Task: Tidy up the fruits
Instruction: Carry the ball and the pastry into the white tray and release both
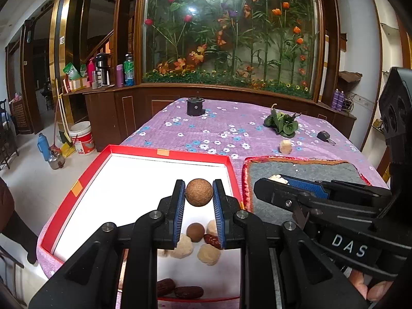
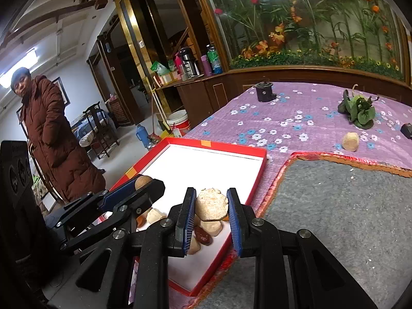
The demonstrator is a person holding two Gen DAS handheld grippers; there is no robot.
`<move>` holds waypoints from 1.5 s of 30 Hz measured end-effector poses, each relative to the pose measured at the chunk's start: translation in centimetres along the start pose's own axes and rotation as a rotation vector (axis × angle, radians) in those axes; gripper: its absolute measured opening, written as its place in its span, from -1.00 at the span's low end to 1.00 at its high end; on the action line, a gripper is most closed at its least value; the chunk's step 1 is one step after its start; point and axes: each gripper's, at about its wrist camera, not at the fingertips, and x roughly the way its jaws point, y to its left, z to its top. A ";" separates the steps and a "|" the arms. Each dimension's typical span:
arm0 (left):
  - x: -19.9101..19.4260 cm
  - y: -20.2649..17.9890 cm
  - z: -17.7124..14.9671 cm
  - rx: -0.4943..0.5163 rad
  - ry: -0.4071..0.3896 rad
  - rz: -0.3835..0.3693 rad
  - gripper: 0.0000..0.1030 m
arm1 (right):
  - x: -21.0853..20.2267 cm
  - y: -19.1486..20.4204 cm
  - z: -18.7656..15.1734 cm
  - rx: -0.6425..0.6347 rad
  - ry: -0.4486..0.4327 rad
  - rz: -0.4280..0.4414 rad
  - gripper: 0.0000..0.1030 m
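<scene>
My left gripper [image 1: 199,193] is shut on a round brown fruit [image 1: 199,192], held above the white floor of a red-rimmed tray [image 1: 170,153]. Below it in the tray lie pale lumpy fruits [image 1: 208,254], another brown ball [image 1: 195,232] and dark red dates [image 1: 188,291]. My right gripper [image 2: 211,204] is shut on a pale lumpy fruit [image 2: 211,204] over the tray's right rim [image 2: 253,180]. In the left wrist view the right gripper [image 1: 283,181] reaches in from the right. One more pale fruit [image 2: 350,141] lies on the purple cloth.
A grey mat [image 2: 347,219] with a red edge lies right of the tray. On the flowered purple cloth [image 1: 231,128] stand a black cylinder [image 1: 195,106], a green leafy bunch [image 1: 283,123] and a small dark object [image 1: 325,137]. A person in a brown coat [image 2: 51,139] stands at left.
</scene>
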 end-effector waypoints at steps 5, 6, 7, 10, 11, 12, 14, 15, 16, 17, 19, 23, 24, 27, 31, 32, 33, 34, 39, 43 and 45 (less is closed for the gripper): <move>0.2 0.6 -0.1 -0.011 0.005 0.009 -0.63 | 0.7 0.6 -0.1 0.001 0.015 0.011 -0.52; 0.2 0.8 -0.1 -0.013 0.006 0.009 -0.63 | 0.8 0.7 -0.2 -0.001 0.017 0.011 -0.52; 0.2 1.0 -0.2 -0.016 0.008 0.009 -0.63 | 1.0 0.8 -0.2 -0.004 0.018 0.012 -0.52; 0.2 1.4 -0.3 -0.018 0.009 0.017 -0.63 | 1.3 1.1 -0.2 -0.006 0.022 0.019 -0.52; 0.3 1.6 -0.4 -0.020 0.011 0.019 -0.63 | 1.3 1.2 -0.2 -0.007 0.022 0.020 -0.52; 0.3 1.7 -0.4 -0.021 0.013 0.020 -0.63 | 1.4 1.3 -0.3 -0.008 0.023 0.021 -0.52; 0.3 2.0 -0.5 -0.024 0.015 0.027 -0.63 | 1.6 1.5 -0.3 -0.007 0.026 0.026 -0.52; 0.4 2.2 -0.5 -0.025 0.016 0.029 -0.63 | 1.7 1.5 -0.3 -0.008 0.026 0.026 -0.52; 0.4 2.3 -0.5 -0.026 0.017 0.031 -0.63 | 1.8 1.6 -0.3 -0.008 0.025 0.026 -0.52; 0.4 2.4 -0.6 -0.027 0.017 0.032 -0.63 | 1.8 1.6 -0.3 -0.007 0.026 0.028 -0.53; 0.5 2.6 -0.6 -0.029 0.020 0.037 -0.63 | 2.0 1.6 -0.3 -0.004 0.029 0.031 -0.52; 0.6 3.0 -0.7 -0.036 0.023 0.041 -0.63 | 2.2 1.5 -0.3 0.002 0.034 0.032 -0.52; 0.6 3.1 -0.7 -0.037 0.025 0.042 -0.63 | 2.3 1.5 -0.4 0.004 0.034 0.031 -0.53; 0.8 3.3 -0.8 -0.042 0.029 0.046 -0.63 | 2.5 1.4 -0.4 0.009 0.037 0.030 -0.53; 0.9 3.7 -0.9 -0.045 0.033 0.050 -0.63 | 2.9 1.4 -0.4 0.012 0.042 0.030 -0.53; 1.0 3.9 -0.9 -0.047 0.034 0.050 -0.63 | 2.9 1.5 -0.5 0.012 0.044 0.030 -0.53; 1.0 4.0 -1.0 -0.048 0.036 0.050 -0.63 | 3.1 1.5 -0.5 0.012 0.046 0.030 -0.53; 1.1 4.1 -1.0 -0.050 0.039 0.052 -0.63 | 3.2 1.5 -0.5 0.013 0.048 0.030 -0.53; 1.4 4.5 -1.2 -0.056 0.047 0.054 -0.63 | 3.7 1.6 -0.6 0.016 0.056 0.031 -0.53; 1.8 4.8 -1.3 -0.057 0.055 0.056 -0.63 | 4.2 1.6 -0.5 0.024 0.065 0.034 -0.53; 1.9 4.9 -1.3 -0.056 0.059 0.057 -0.63 | 4.5 1.6 -0.5 0.028 0.068 0.034 -0.53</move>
